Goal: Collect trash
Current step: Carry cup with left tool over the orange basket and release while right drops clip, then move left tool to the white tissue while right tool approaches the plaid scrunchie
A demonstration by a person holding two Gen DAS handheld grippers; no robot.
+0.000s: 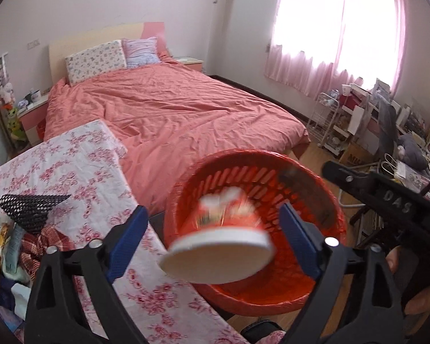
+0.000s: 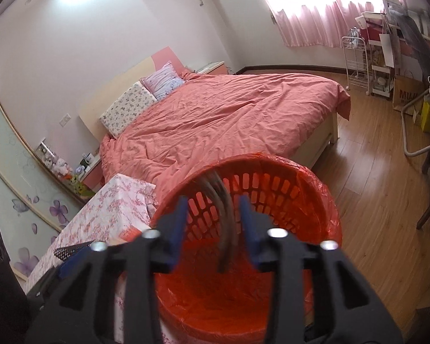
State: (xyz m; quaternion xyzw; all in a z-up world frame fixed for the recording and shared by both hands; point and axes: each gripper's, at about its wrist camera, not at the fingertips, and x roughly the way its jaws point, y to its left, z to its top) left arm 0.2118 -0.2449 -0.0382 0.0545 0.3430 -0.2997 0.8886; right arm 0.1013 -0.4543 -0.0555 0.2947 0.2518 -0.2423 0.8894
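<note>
Cup [image 1: 218,246], blurred, seemingly base-first toward camera, between parted left claw [image 1: 212,243] above basket [image 1: 272,301]; right claw [image 2: 213,223] parted.

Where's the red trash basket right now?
The red trash basket stands on the wooden floor at the foot of the bed, beside the floral-covered table, directly below both grippers in both wrist views.

Red slotted plastic basket [image 2: 272,192], lined with glossy crinkled red plastic film. Beside basket: desk [image 1: 80,172] under matt floral cloth. Behind basket: bed [image 2: 229,114] in wrinkled matt salmon cloth. Right of basket: floor [image 2: 372,177], smooth glossy wood.
</note>
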